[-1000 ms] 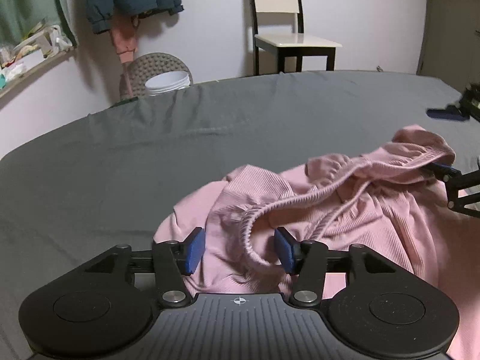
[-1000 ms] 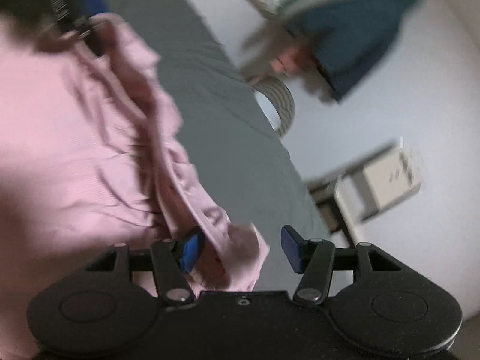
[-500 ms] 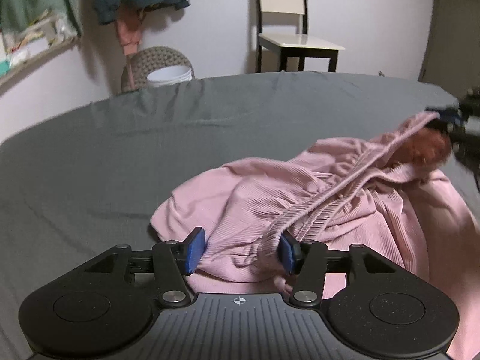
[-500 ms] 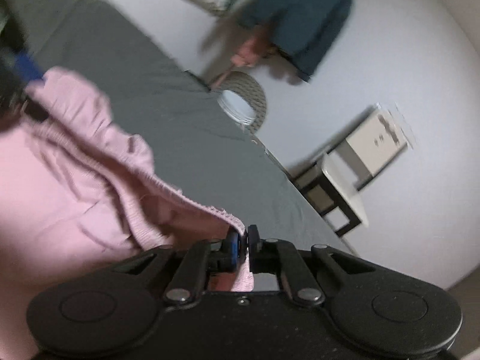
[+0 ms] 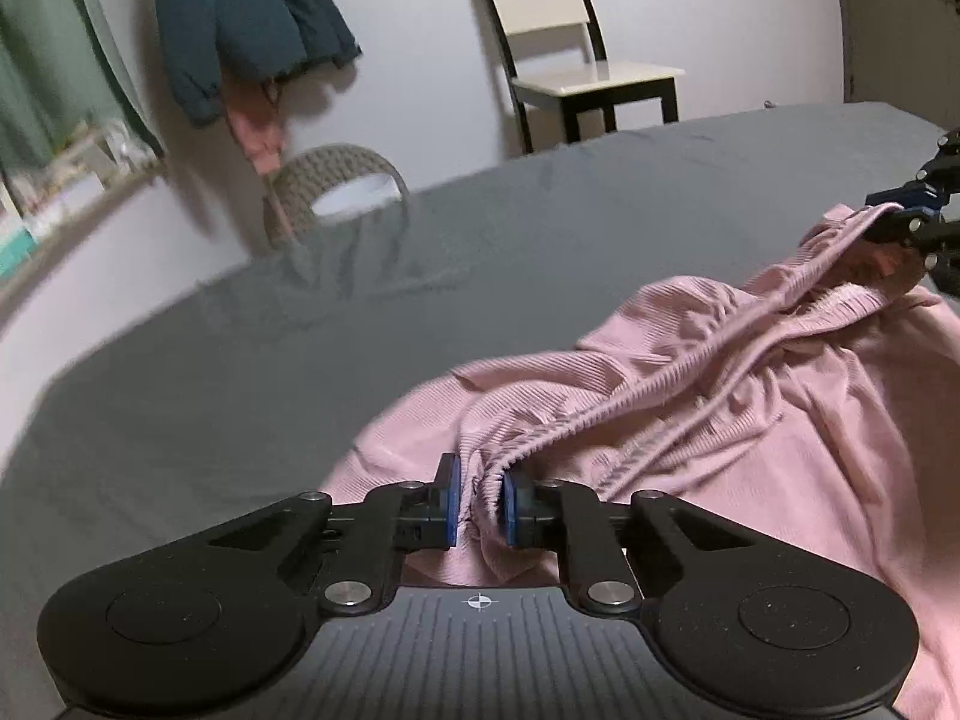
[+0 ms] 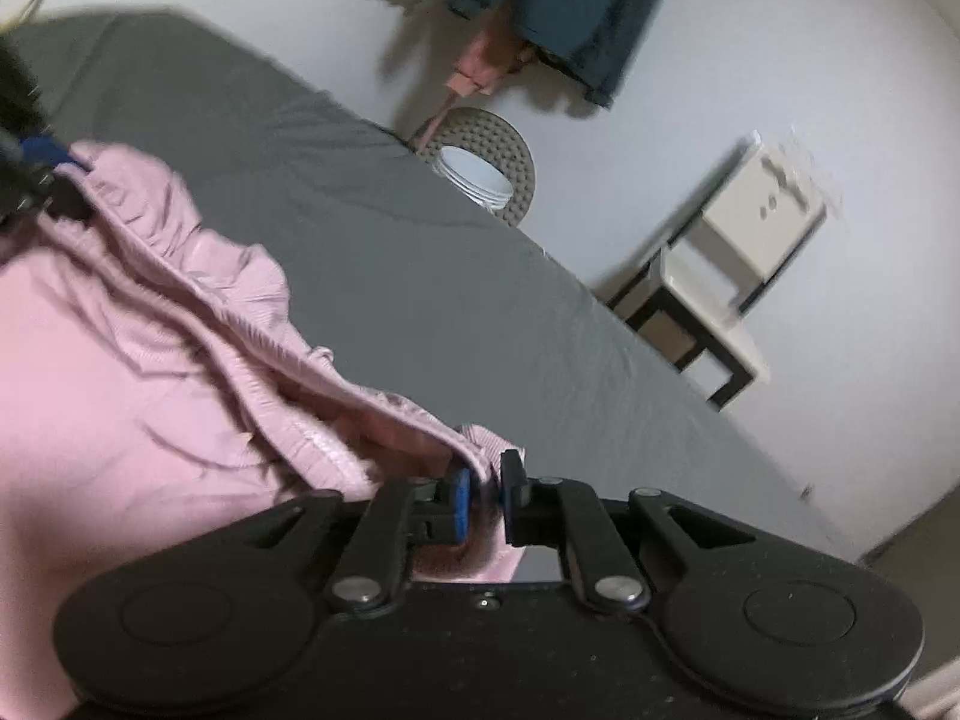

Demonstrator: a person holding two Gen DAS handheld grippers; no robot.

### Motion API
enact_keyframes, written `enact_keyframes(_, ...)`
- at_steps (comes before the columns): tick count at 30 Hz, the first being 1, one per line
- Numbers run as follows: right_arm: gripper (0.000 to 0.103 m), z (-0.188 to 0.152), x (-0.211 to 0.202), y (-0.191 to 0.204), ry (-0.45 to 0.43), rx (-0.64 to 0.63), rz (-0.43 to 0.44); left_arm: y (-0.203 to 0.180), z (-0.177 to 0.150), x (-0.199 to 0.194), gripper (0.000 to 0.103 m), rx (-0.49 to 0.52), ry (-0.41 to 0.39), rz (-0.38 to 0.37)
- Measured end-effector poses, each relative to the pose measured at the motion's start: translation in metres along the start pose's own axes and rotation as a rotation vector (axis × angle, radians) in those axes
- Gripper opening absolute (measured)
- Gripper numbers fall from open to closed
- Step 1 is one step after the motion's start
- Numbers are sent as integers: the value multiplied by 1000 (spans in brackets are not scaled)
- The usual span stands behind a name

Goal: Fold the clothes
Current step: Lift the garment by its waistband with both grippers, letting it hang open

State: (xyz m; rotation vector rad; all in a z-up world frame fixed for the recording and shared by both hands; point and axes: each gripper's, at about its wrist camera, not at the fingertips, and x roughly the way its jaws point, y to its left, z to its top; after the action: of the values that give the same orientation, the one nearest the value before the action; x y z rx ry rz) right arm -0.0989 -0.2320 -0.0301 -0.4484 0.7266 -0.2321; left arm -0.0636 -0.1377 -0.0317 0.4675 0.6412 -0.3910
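Observation:
A pink ribbed garment (image 5: 750,420) with an elastic waistband lies bunched on the grey bed (image 5: 210,396). My left gripper (image 5: 479,507) is shut on one end of the waistband. In the right wrist view my right gripper (image 6: 483,492) is shut on the other end of the same pink garment (image 6: 120,372). The waistband stretches between the two grippers. The right gripper (image 5: 900,216) shows at the right edge of the left wrist view, and the left gripper (image 6: 36,168) at the left edge of the right wrist view. Much of the cloth hangs in folds below the band.
A cream chair with a black frame (image 5: 576,60) stands against the far wall beyond the bed. A woven basket with a white bucket (image 5: 342,192) sits by the wall. Dark blue clothing (image 5: 252,24) hangs above it. A cluttered shelf (image 5: 54,180) runs along the left.
My left gripper went from open around the waistband to shut on it. The right gripper shut on its end half a second earlier and has lifted, pulling the band taut.

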Motion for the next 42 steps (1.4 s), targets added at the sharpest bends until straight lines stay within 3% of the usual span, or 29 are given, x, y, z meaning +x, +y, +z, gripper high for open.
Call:
enact_keyframes(6, 8, 30, -45, -30, -158, 204, -3, 21, 37, -57, 14, 123, -191, 181)
enact_keyframes(12, 8, 82, -130, -64, -369, 322, -22, 59, 104, -154, 14, 257, -348, 337)
enact_keyframes(18, 9, 132, -225, -113, -546, 338, -41, 93, 159, -266, 14, 277, -494, 407)
enact_keyframes(21, 9, 167, -247, -134, -526, 242, -69, 112, 189, -304, 14, 270, -510, 380)
enact_keyframes(26, 16, 231, -278, -168, -450, 64, -112, 144, 247, -332, 14, 298, -437, 365)
enact_keyframes(28, 22, 256, -287, -183, -407, 5, -119, 164, 275, -326, 14, 240, -340, 292)
enact_keyframes(31, 25, 281, -285, -209, -252, 4, -57, 187, 296, -323, 15, 150, -223, 166)
enact_keyframes(34, 25, 282, -290, -212, -157, -67, -51, 177, 296, -325, 15, 219, -161, 145)
enact_keyframes(38, 23, 263, -309, -182, -80, -241, -78, 154, 288, -327, 14, 349, -73, 136)
enact_keyframes(42, 23, 253, -313, -160, 33, -363, -39, 135, 287, -325, 14, 416, 72, 14)
